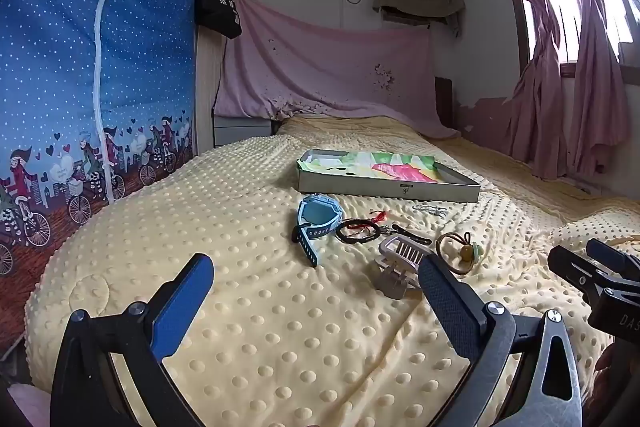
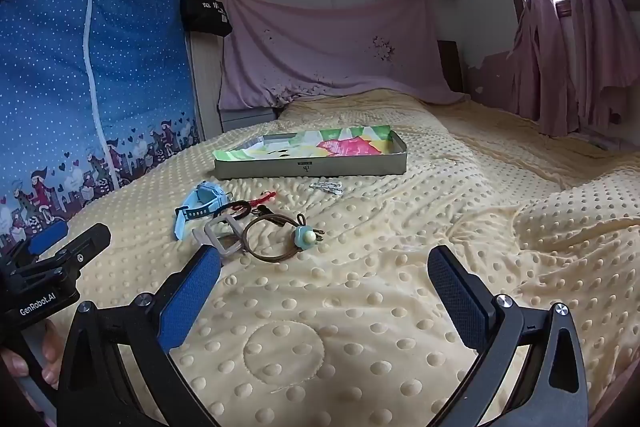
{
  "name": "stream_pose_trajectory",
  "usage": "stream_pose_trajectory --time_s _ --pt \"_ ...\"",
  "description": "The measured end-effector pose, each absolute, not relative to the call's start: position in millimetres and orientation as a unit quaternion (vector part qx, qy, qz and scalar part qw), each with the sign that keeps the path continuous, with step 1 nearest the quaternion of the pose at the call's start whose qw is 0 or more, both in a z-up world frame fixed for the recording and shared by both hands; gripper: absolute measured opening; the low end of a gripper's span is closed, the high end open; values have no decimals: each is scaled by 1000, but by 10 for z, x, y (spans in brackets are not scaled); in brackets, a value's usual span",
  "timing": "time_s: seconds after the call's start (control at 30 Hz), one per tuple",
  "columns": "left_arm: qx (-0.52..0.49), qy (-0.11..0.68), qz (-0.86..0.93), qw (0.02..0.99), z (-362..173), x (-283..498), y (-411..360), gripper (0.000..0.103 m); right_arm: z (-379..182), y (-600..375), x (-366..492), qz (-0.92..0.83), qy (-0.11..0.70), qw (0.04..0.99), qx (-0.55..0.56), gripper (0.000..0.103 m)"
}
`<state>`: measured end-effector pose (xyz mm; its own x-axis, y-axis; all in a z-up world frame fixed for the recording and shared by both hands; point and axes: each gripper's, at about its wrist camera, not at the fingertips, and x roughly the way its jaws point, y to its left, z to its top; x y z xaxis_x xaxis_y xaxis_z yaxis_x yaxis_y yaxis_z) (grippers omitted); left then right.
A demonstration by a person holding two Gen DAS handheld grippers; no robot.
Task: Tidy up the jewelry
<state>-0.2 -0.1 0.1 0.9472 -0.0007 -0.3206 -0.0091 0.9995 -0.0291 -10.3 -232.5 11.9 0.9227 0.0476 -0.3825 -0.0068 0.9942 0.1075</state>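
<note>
Small items lie on the yellow dotted bedspread [image 1: 248, 267]: a light blue watch [image 1: 316, 221] [image 2: 202, 205], a dark cord bracelet [image 1: 357, 231] with a red knot, a grey hair claw clip [image 1: 400, 263] [image 2: 224, 239], a brown hair tie with a bead [image 1: 460, 251] [image 2: 280, 237], and silver hair pins [image 1: 430, 209] [image 2: 326, 187]. Behind them sits a shallow grey box [image 1: 384, 187] [image 2: 312, 167] lined with colourful paper. My left gripper [image 1: 316, 283] is open, short of the items. My right gripper [image 2: 324, 275] is open, just before the hair tie.
A blue dotted fabric wardrobe [image 1: 92, 67] stands left of the bed. A pink sheet [image 1: 328, 67] hangs at the headboard and pink curtains [image 1: 560, 87] at the window on the right. A hand [image 2: 24, 359] holds the left gripper's handle.
</note>
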Motion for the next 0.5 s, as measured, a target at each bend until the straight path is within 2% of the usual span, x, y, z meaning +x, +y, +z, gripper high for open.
stream_pose_trajectory --time_s 0.5 --pt "-15 165 1 986 15 -10 -27 103 131 -2333 -112 13 193 980 52 102"
